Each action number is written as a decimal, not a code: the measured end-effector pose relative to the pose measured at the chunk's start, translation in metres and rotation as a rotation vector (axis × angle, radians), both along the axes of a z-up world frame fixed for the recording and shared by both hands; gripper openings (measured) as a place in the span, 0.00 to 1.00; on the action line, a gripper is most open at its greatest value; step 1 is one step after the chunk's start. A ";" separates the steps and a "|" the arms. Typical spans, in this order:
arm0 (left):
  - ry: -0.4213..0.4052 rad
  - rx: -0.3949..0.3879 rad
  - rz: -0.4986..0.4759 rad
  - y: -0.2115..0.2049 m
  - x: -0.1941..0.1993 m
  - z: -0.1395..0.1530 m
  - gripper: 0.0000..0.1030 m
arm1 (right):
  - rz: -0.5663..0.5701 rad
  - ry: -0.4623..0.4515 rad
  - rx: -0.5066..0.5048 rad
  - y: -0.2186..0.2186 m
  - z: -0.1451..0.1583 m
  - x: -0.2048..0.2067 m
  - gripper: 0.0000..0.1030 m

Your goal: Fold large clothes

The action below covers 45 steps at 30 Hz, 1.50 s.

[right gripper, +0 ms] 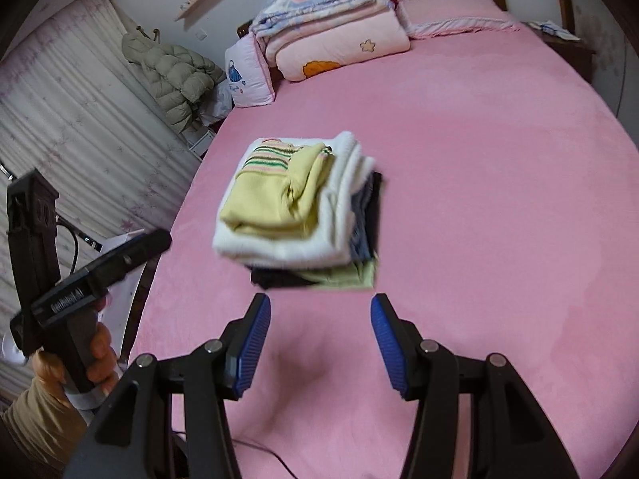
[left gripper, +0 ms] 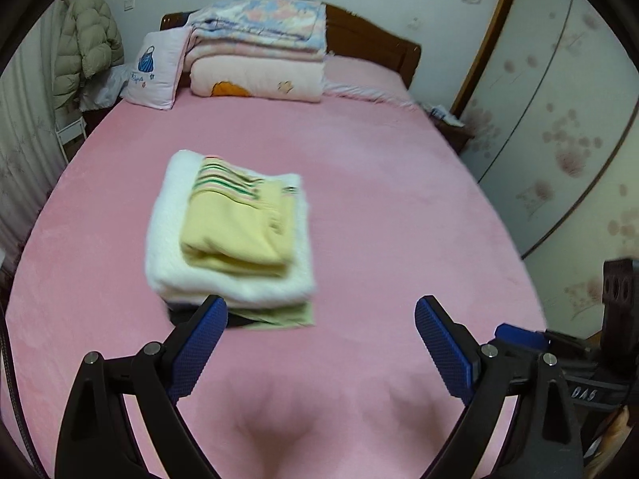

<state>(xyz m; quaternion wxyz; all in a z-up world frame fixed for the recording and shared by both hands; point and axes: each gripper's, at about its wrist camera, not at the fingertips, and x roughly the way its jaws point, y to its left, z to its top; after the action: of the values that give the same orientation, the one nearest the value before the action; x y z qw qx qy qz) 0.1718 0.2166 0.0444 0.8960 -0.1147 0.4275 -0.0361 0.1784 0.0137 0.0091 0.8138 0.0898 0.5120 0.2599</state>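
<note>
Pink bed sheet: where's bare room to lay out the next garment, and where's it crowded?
Free: the wide pink sheet right of the folded stack, out to the bed's right edge, and the strip between the stack and both open grippers, left and right. Crowded: the headboard end, with piled quilts and a pillow.

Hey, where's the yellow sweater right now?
The yellow sweater lies folded on top of the white garment on the clothes stack, mid-bed on the pink sheet, ahead of both open grippers.
</note>
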 end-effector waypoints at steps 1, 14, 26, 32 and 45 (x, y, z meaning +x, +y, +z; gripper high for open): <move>-0.011 -0.005 0.000 -0.012 -0.013 0.005 0.94 | -0.004 -0.016 -0.016 -0.010 0.006 -0.013 0.51; -0.029 0.086 -0.032 -0.143 -0.145 0.025 0.96 | -0.076 -0.129 -0.129 -0.112 0.047 -0.145 0.51; -0.027 0.100 0.037 -0.201 -0.207 0.023 0.96 | -0.169 -0.153 -0.193 -0.155 0.050 -0.202 0.51; -0.004 0.125 0.067 -0.208 -0.215 0.018 0.96 | -0.196 -0.158 -0.183 -0.164 0.049 -0.205 0.51; 0.020 0.125 0.082 -0.214 -0.210 0.015 0.99 | -0.212 -0.171 -0.238 -0.166 0.046 -0.200 0.61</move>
<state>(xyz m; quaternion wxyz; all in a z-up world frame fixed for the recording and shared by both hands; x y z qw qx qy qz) -0.0386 0.0029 0.0590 0.8977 -0.0763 0.4330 0.0285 -0.0214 -0.1520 0.0550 0.8821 0.0238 0.4557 0.1167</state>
